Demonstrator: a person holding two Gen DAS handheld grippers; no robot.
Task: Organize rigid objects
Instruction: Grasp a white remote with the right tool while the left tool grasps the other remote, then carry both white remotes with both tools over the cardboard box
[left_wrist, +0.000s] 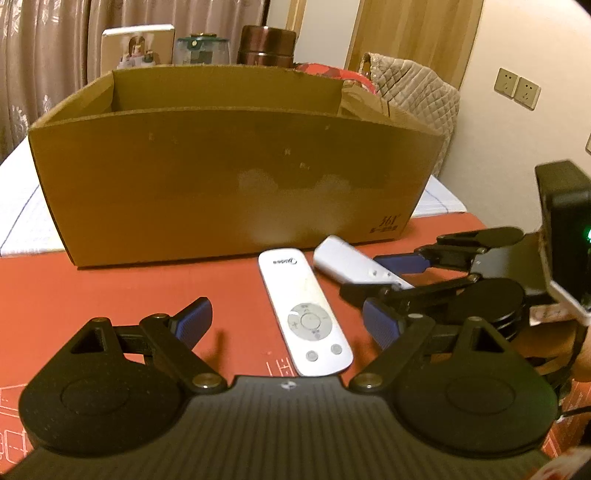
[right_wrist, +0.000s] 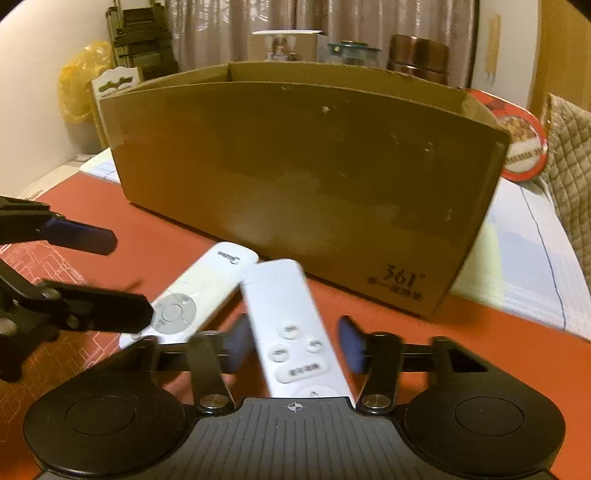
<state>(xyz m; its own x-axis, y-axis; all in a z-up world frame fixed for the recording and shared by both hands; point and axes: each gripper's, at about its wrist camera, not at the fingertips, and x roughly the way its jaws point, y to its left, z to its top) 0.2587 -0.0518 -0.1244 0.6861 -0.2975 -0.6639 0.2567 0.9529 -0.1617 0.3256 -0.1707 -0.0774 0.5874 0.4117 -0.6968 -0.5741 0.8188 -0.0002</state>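
We find the left gripper (left_wrist: 286, 325) released, its blue pads (left_wrist: 195, 321) wide apart to either side of the round-dial remote (left_wrist: 304, 314), which lies flat on the red table mat (left_wrist: 110, 295) and is not touched. Beside it, toward the right edge of the mat, the right gripper (right_wrist: 291, 347) straddles the slimmer white remote (right_wrist: 291, 332); a gap shows between the right-hand pad and the casing, while the left-hand pad is blurred, so we judge the claw not yet clenched on anything. The two remotes' far ends lie close, possibly touching; we cannot tell for certain. Beyond them stands the open cardboard box (left_wrist: 229, 177), its front wall just behind the remotes' far ends and its interior hidden from us. Behind the box sit a copper canister (left_wrist: 267, 44) and a glass jar (left_wrist: 201, 50). Risks, in our judgement: a grip taken near the slim remote's button end may let it pivot or slip once lifted; dragging it could nudge the neighbouring remote; both claws work in tight quarters and may collide; a low lift would strike the tall front wall of the box.
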